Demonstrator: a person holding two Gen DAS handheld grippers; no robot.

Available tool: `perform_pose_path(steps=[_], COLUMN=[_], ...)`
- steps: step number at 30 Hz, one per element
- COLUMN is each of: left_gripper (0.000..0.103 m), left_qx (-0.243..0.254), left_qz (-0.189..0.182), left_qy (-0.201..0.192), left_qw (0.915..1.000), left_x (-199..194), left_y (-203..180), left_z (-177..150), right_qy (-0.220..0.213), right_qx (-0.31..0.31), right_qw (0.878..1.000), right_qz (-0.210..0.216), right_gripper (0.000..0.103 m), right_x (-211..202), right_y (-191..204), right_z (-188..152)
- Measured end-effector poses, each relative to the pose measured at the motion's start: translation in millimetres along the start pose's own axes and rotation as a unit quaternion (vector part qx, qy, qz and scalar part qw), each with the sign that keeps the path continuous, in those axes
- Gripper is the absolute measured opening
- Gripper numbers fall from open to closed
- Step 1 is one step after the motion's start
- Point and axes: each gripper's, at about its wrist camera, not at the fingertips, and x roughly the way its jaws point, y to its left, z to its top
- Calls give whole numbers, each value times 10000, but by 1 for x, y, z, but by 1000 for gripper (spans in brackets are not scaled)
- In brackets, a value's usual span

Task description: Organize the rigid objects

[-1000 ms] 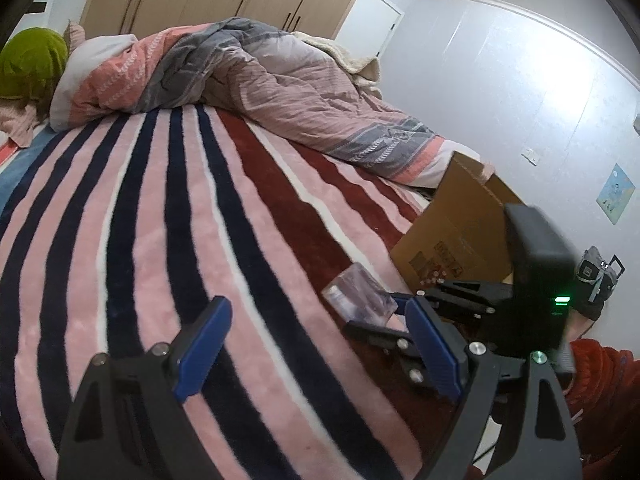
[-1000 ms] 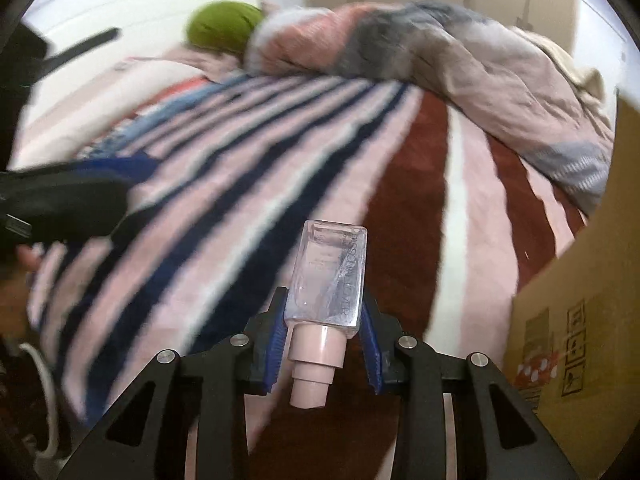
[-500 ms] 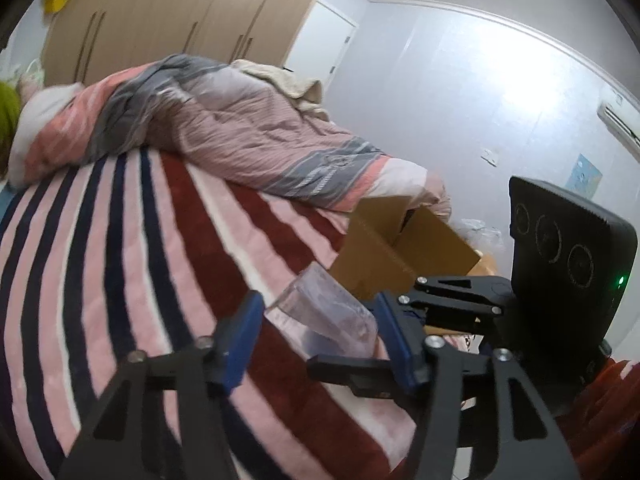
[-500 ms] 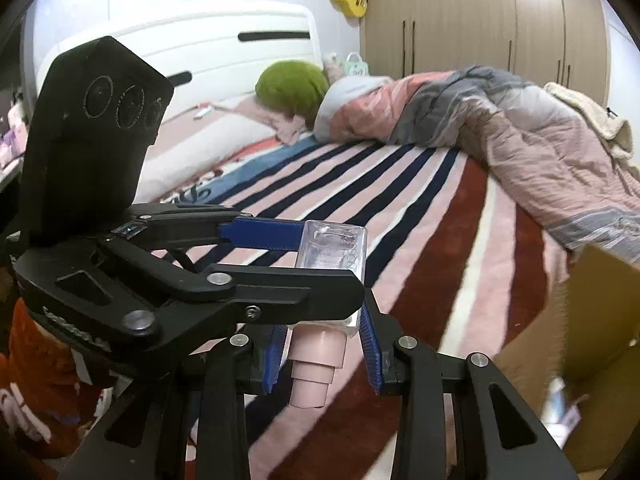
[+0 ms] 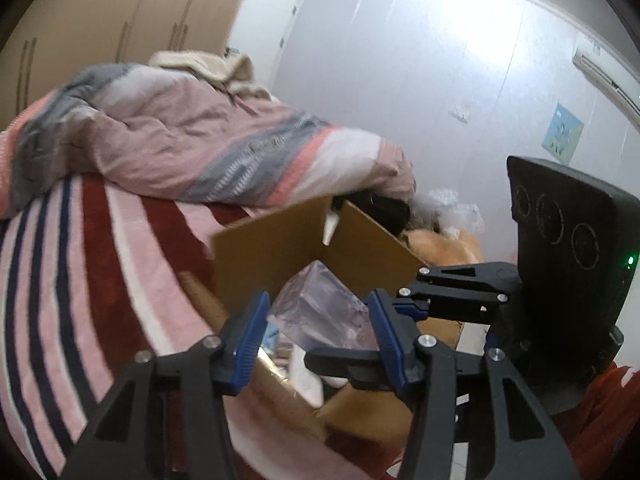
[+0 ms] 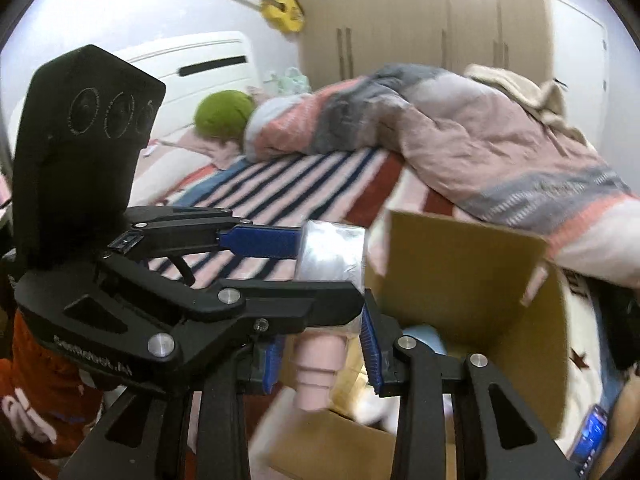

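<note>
Clear bottle (image 6: 334, 254) with pink cap (image 6: 318, 364) pinched by both grippers above open cardboard box (image 6: 460, 264) beside striped bed (image 5: 80, 280); right gripper (image 6: 320, 356) fingers closing on the neck end, left gripper (image 5: 316, 330) fingers closing on the body. Bottle's middle hidden behind left gripper's arm in right view. Box contents blurred, hard to make out.

my left gripper (image 6: 320, 280) covers the middle of the clear bottle (image 6: 334, 250) in the right wrist view. the contents of the cardboard box (image 5: 280, 248) are blurred, i cannot tell them. the phone (image 6: 592, 436) is cut off by the edge.
</note>
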Motion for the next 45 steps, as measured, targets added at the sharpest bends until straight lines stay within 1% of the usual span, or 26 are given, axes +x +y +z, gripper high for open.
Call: perform_pose_path(steps=[1,4,7,8,10,11,12,14,16,17,19,20,21,22,23,24,26,28,29,31,33,36,39,45], left_gripper=[49,49,49,51,64,73,77,78,81,84,85,87,90,94,103,103,103,103,103,103,103,103,103,103], left_qx=[36,121,116,117,69,51,54,88,63,38,7,-8,-15,-12,-13,-23,-69,-140,-189,-306,-496,-597,-690,-870], left_qz=[26,83,137,170,171,187,227,349,433,463,576,681,794,916,1070,1205,1529,1832,2035,2384,2759,3205,3378,3375], left_qy=[120,317,389,388,342,304,268,225,117,43,-114,-227,-329,-420,-510,-610,-773,-895,-968,-985,-914,-1065,-1048,-1014], left_qw=[9999,9994,9991,9990,9992,9993,9994,9991,9990,9989,9983,9974,9963,9949,9930,9908,9852,9789,9741,9657,9555,9393,9328,9318], left_x=[11,32,41,42,40,38,34,29,19,11,-4,-13,-21,-29,-37,-45,-61,-72,-79,-86,-92,-100,-102,-103], left_y=[-3,-8,-9,-9,-7,-6,-5,-4,-2,-1,1,1,2,1,1,1,2,4,5,9,16,24,32,44], left_z=[2,4,3,3,3,3,3,5,5,4,2,1,0,-2,-5,-6,-11,-15,-19,-24,-30,-42,-51,-61], right_qy=[44,139,220,291,376,383,370,310,257,253,243,226,204,181,126,65,-123,-341,-393,-480,-633,-900,-1016,-1032], right_qx=[53,200,302,290,243,234,218,187,151,143,124,107,91,73,41,6,-109,-290,-351,-463,-518,-464,-337,-182], right_qw=[10000,9997,9993,9991,9989,9989,9990,9993,9994,9995,9995,9994,9994,9994,9995,9995,9993,9984,9981,9975,9966,9948,9941,9942], right_qz=[-41,-55,-38,-65,-154,-136,-100,-128,-148,-149,-187,-223,-256,-276,-303,-312,-329,-350,-332,-240,-84,80,167,247], right_gripper=[27,27,27,27,28,30,33,44,50,52,55,57,59,67,76,79,90,97,99,102,102,102,102,102], right_x=[0,5,11,16,21,21,20,17,14,14,13,12,10,10,7,4,-2,-8,-11,-14,-17,-21,-19,-11], right_y=[-9,-29,-42,-45,-48,-47,-47,-45,-44,-43,-41,-39,-37,-37,-35,-33,-29,-22,-20,-15,-11,-8,-8,-11], right_z=[-4,-12,-20,-21,-23,-23,-23,-23,-22,-22,-22,-21,-19,-18,-17,-16,-13,-11,-11,-9,-9,-10,-12,-12])
